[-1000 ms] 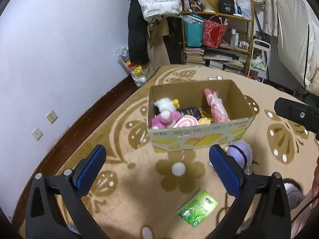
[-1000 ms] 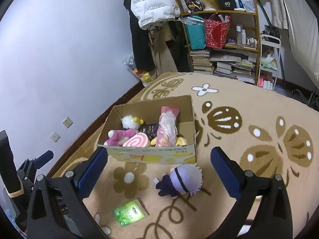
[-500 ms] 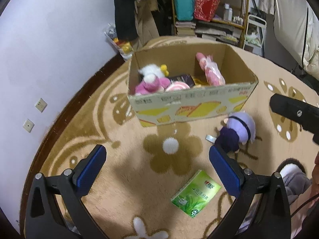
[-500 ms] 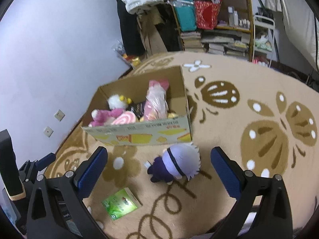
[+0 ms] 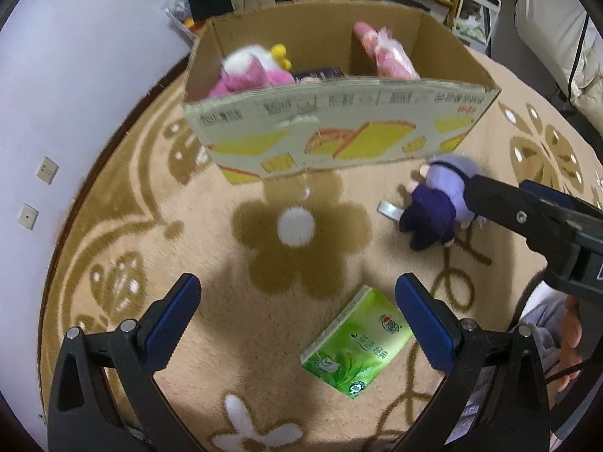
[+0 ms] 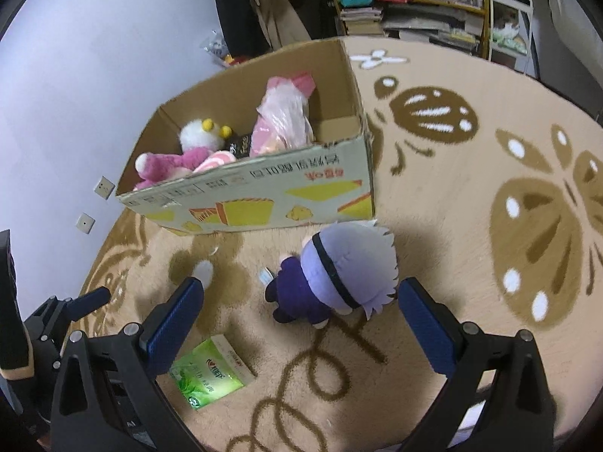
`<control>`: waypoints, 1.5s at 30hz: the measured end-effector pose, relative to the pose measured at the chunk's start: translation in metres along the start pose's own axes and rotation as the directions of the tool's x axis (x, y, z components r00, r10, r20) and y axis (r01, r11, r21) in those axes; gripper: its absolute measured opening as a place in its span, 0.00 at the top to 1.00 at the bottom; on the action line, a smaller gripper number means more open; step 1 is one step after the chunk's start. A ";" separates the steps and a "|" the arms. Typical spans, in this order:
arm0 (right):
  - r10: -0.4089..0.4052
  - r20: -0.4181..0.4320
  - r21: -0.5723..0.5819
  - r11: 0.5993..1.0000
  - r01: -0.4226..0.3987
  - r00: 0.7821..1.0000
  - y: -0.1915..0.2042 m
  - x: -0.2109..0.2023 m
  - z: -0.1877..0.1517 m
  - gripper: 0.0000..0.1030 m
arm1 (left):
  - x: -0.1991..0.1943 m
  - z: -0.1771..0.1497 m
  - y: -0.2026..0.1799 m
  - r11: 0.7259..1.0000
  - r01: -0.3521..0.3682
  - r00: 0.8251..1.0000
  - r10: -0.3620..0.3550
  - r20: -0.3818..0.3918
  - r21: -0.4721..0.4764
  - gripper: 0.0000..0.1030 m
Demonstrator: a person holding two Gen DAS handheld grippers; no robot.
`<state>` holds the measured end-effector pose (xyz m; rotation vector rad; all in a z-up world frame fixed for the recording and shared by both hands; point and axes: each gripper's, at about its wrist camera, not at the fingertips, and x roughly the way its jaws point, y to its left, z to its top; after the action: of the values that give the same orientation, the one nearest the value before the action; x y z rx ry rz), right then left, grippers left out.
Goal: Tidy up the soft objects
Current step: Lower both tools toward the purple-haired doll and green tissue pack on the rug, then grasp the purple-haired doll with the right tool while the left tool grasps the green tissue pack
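R claw (image 6: 297, 324): jaws wide, empty, blue pads either side of the plush w/ gap to spare. Looks lined up for a straddle grab, prob the current step.
R claw angle: pointing down at the floor from above, head of the doll sits between the fingers in its own view. No contact yet afaict.
L claw (image 5: 297, 324): also wide, empty, hanging over the carpet. Green pack is just ahead of its right pad, not between the pads.
plush doll (image 6: 335, 275): purple body, pale lilac head w/ black band, lying on its side on the carpet, just beside the box front right corner. Left out of the box, so it's the obvious next soft item.
white tag (image 6: 265, 275): small, sticks out by the doll's body. Could snag, minor.
green pack (image 5: 356, 342): flat, lies on the carpet well short of the box, nearer the L claw. Looks like a tissue pack; print too small to be sure.
cardboard box (image 5: 339, 139): open top, on the carpet near the wall. It's the drop target, judging by contents.
box contents: pink/white plush (image 6: 181, 154) at left, pink wrapped item (image 6: 282, 120) leaning on the back wall, dark packet between them. Free space at the right end, room for the doll.
carpet (image 6: 471, 226): tan w/ brown flower pattern, soft pile, so pads can press down a bit w/o skidding.
risk: big round head is squashy, narrow grip may slip off; grab at the head/neck band is my guess.
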<state>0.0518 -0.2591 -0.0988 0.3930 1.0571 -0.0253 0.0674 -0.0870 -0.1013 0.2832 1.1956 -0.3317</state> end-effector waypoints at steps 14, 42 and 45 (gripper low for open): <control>-0.010 -0.087 0.031 0.999 0.013 0.996 -0.010 0.032 0.000 0.00 | 0.033 -0.007 -0.014 0.992 0.120 0.980 -0.111 -0.164 0.044 0.01; -0.035 -0.140 0.037 0.999 0.040 0.990 -0.021 0.057 -0.002 0.00 | 0.091 -0.024 -0.052 0.985 0.052 0.944 0.006 -0.330 0.165 0.07; -0.039 -0.155 0.034 0.998 0.045 0.987 -0.021 0.062 -0.004 0.04 | 0.092 -0.023 -0.057 0.983 0.054 0.947 0.006 -0.320 0.176 0.14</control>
<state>0.0752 -0.2669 -0.1591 0.4114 1.2194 -0.0526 0.0553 -0.1393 -0.1977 0.4964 1.4914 -0.4292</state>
